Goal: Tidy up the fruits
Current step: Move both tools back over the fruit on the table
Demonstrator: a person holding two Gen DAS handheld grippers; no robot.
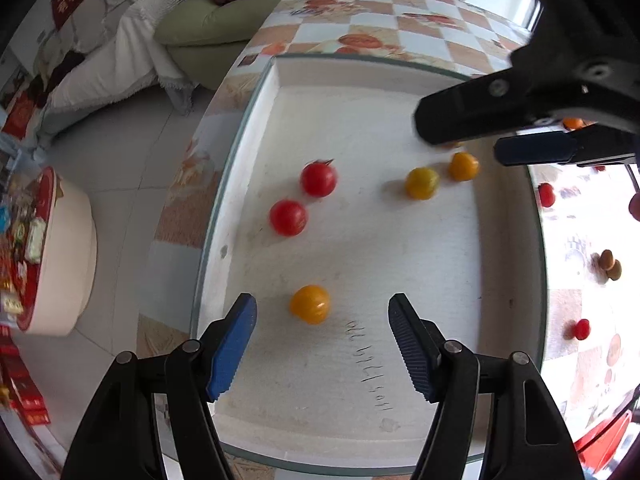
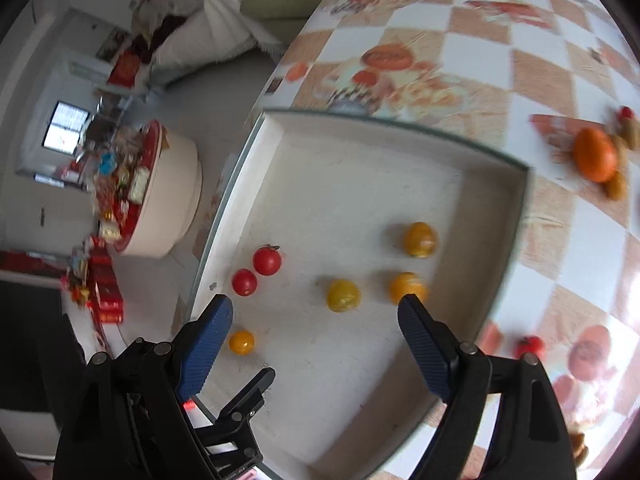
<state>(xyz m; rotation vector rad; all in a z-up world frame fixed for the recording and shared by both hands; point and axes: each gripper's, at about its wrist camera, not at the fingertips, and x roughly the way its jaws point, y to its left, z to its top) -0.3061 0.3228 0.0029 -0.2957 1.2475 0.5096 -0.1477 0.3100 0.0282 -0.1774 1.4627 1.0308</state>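
A white tray (image 1: pixel 256 128) on the checkered table holds two red cherry tomatoes (image 1: pixel 318 179) (image 1: pixel 288 217) at its left and several yellow-orange ones (image 1: pixel 421 183) (image 1: pixel 463 166). One yellow tomato (image 1: pixel 310 304) lies just ahead of my open, empty left gripper (image 1: pixel 322 340). My right gripper (image 1: pixel 500 136) reaches over the tray's right side. In the right wrist view the right gripper (image 2: pixel 316 344) is open and empty above the tray (image 2: pixel 516 216), with yellow tomatoes (image 2: pixel 343 295) (image 2: pixel 407 286) (image 2: pixel 419 239) ahead and the red pair (image 2: pixel 267 260) at the left.
Outside the tray on the table lie an orange (image 2: pixel 595 154), red cherry tomatoes (image 1: pixel 546 195) (image 1: pixel 581 329) (image 2: pixel 530 346) and brown nuts (image 1: pixel 610 265). The table edge is to the left; beyond it stand a round stool with snacks (image 1: pixel 60 248) and a sofa (image 1: pixel 208 20).
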